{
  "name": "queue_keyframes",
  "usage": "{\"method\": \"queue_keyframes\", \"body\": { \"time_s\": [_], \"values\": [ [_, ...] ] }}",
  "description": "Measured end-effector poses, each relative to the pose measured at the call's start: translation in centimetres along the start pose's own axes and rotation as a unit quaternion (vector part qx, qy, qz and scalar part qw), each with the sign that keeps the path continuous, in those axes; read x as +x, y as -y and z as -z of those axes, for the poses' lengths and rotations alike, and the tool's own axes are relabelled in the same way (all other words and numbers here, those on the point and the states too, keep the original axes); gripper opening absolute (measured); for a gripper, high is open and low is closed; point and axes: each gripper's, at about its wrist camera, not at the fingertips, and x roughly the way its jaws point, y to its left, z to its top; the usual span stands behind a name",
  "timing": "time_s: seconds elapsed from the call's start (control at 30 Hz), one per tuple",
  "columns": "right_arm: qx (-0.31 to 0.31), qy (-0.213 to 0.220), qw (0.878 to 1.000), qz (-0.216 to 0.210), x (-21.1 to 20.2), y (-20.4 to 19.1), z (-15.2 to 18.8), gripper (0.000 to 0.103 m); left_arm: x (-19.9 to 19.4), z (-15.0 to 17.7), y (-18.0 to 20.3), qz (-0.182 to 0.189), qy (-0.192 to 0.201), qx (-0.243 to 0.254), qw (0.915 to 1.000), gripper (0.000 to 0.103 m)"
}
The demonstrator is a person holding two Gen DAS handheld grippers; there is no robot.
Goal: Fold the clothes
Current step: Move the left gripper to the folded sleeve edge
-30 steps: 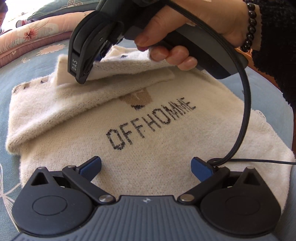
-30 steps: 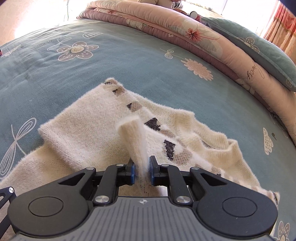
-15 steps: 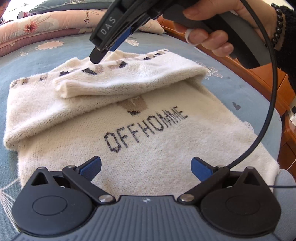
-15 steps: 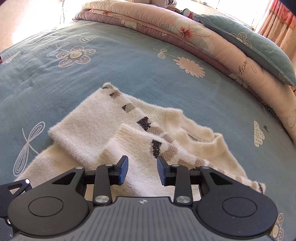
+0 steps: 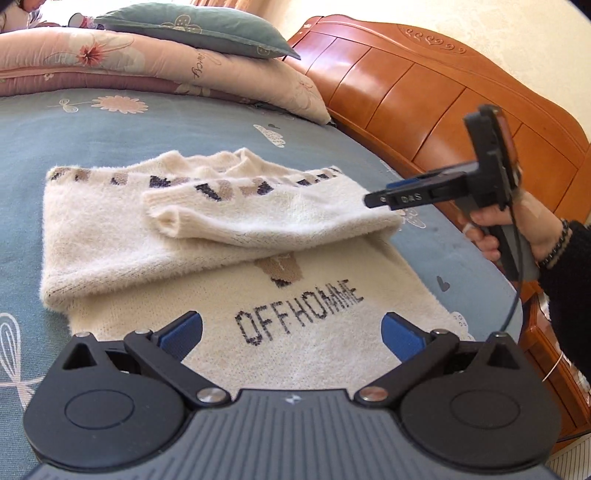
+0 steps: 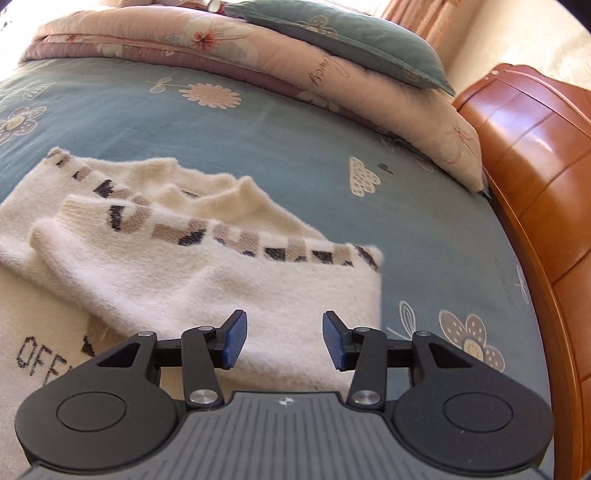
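Note:
A cream fuzzy sweater [image 5: 207,258] with the black lettering OFFHOMME lies flat on the blue bedspread. Both its sleeves are folded across the chest; the upper sleeve [image 6: 207,280], with a dark and tan pattern along its edge, lies on top. My left gripper [image 5: 291,334] hovers over the sweater's lower part, open wide with nothing between its blue pads. My right gripper [image 6: 282,341] hangs above the folded sleeve near the sweater's right edge; its jaws are opening and hold nothing. In the left wrist view the right gripper [image 5: 384,195] shows side-on at the right, held by a hand [image 5: 517,225].
A blue floral bedspread [image 6: 258,140] covers the bed. Folded pink quilts [image 5: 122,62] and a teal pillow [image 5: 192,26] are stacked at the back. A wooden headboard [image 5: 424,107] runs along the right side, close to the sweater. A black cable [image 5: 515,280] trails from the right gripper.
The right gripper let go of the sleeve, which now lies folded across the chest, and it drew back to the right while opening. The left gripper pulled back a little and stayed open.

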Motion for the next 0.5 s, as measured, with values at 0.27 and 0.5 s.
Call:
{"method": "queue_keyframes", "body": {
  "time_s": [0.27, 0.5],
  "values": [
    [0.149, 0.008, 0.988, 0.027, 1.4, 4.5, 9.3, 0.055, 3.4, 1.8, -1.3, -0.049, -0.022, 0.000, 0.9985, 0.102],
    [0.212, 0.053, 0.976, -0.020, 3.6, 6.2, 9.6, 0.055, 4.5, 0.7, 0.7, -0.101, -0.016, 0.038, 0.9940, 0.102]
  ]
}}
